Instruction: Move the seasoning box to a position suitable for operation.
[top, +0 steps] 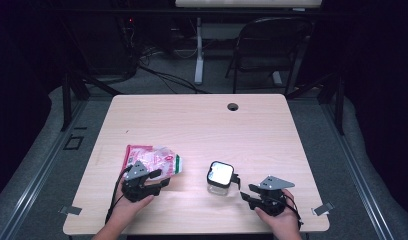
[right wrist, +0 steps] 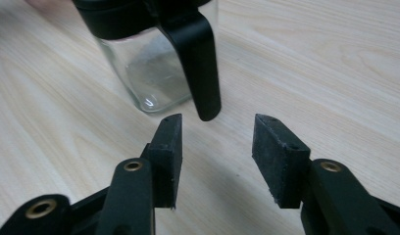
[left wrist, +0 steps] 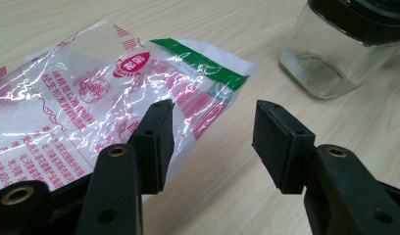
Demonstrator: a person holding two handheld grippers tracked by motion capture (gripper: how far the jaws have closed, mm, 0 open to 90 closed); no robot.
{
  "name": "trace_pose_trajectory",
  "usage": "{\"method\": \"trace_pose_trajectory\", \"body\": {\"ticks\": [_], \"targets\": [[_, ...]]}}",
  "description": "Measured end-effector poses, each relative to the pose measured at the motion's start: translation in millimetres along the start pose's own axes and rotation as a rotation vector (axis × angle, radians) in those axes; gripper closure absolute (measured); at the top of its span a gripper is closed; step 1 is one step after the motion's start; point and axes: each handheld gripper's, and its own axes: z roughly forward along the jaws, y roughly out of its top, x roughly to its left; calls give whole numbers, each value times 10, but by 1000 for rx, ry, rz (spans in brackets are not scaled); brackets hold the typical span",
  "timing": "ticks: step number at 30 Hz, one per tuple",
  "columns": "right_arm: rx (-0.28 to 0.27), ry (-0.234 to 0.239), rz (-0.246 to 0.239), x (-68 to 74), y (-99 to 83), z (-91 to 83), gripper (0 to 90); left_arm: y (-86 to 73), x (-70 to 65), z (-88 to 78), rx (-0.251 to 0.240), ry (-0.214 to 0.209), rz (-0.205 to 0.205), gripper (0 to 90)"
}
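Left gripper sits near the front-left of the light wood table in the high view, held in the person's left hand, with its jaws poking at the near edge of a crinkly plastic bag printed in red with a green strip on one end. Right gripper is over at the front-right in the right hand, jaws apart and aimed at a small glass jar with a black lid, which stands between the two grippers, just beside the right one. Behind the table there's a folding chair on the floor. Left gripper view next: jaws are spread wide with nothing between them, the left pad overlapping the bag's edge, bare wood under the gap, and the jar off to the upper right. Right gripper view: jaws wide apart too, empty, and the jar is right ahead with its black latch handle hanging down just above the gap, not touching either pad as far as I can tell.
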Motion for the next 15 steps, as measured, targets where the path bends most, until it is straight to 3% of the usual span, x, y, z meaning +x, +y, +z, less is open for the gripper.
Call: {"method": "trace_pose_trajectory", "body": {"ticks": [3,9,15], "targets": [[-25,30,2,13,20,-1,543,-12,-18,-2,7,12,-2,500],[-16,37,7,-1,23,43,555,-28,-57,-72,-22,10,12,500],[-4,-9,-11,8,41,83,555,-50,-75,-107,-19,5,22,474]]}}
